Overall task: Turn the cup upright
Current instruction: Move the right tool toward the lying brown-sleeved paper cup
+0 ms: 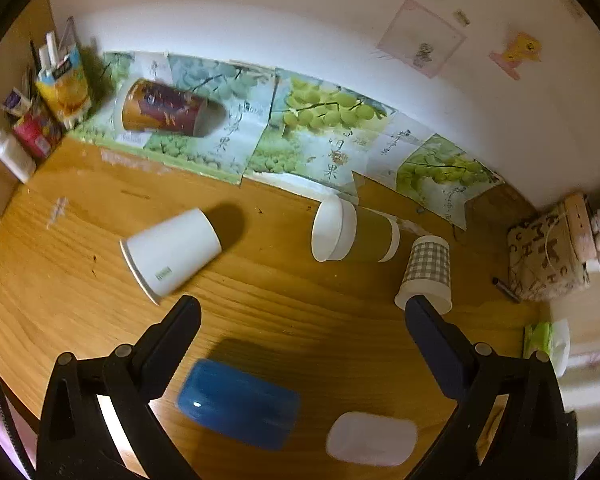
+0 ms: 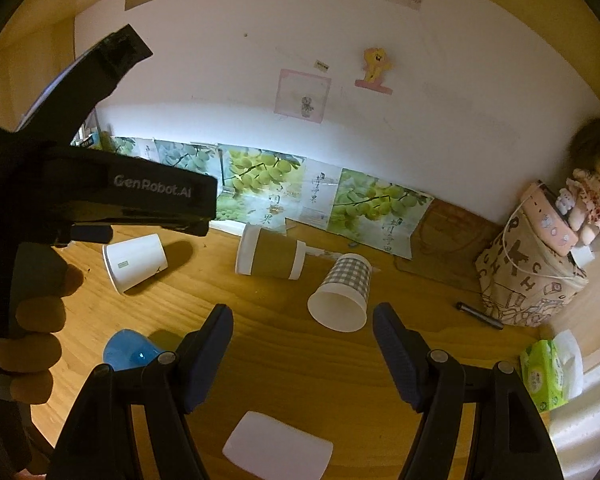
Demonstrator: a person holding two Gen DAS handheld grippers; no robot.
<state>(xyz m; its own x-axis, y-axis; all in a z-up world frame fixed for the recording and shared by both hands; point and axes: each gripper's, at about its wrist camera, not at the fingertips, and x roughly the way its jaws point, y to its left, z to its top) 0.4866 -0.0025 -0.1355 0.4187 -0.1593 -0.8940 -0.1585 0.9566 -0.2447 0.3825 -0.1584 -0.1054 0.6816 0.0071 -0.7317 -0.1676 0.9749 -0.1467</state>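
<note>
Several cups lie on their sides on the wooden table [image 1: 284, 292]. A white paper cup [image 1: 171, 254] [image 2: 135, 262] lies at left. A brown cup with white bands [image 1: 354, 233] [image 2: 271, 258] lies in the middle. A checked cup [image 1: 427, 276] [image 2: 343, 294] lies to its right, mouth toward me. A blue cup [image 1: 238, 404] [image 2: 129, 350] lies near the front. A printed red-brown cup [image 1: 164, 107] lies at the back left. My left gripper [image 1: 300, 312] is open and empty above the blue cup. My right gripper [image 2: 303, 320] is open and empty, just in front of the checked cup.
A flat white piece [image 1: 371, 438] [image 2: 278, 447] lies near the front edge. Grape posters [image 1: 320, 128] line the wall. A patterned bag [image 2: 528, 276], a pen [image 2: 480, 315] and a green tissue pack [image 2: 550, 372] sit at right. Bottles and a juice carton [image 1: 62, 88] crowd the back left.
</note>
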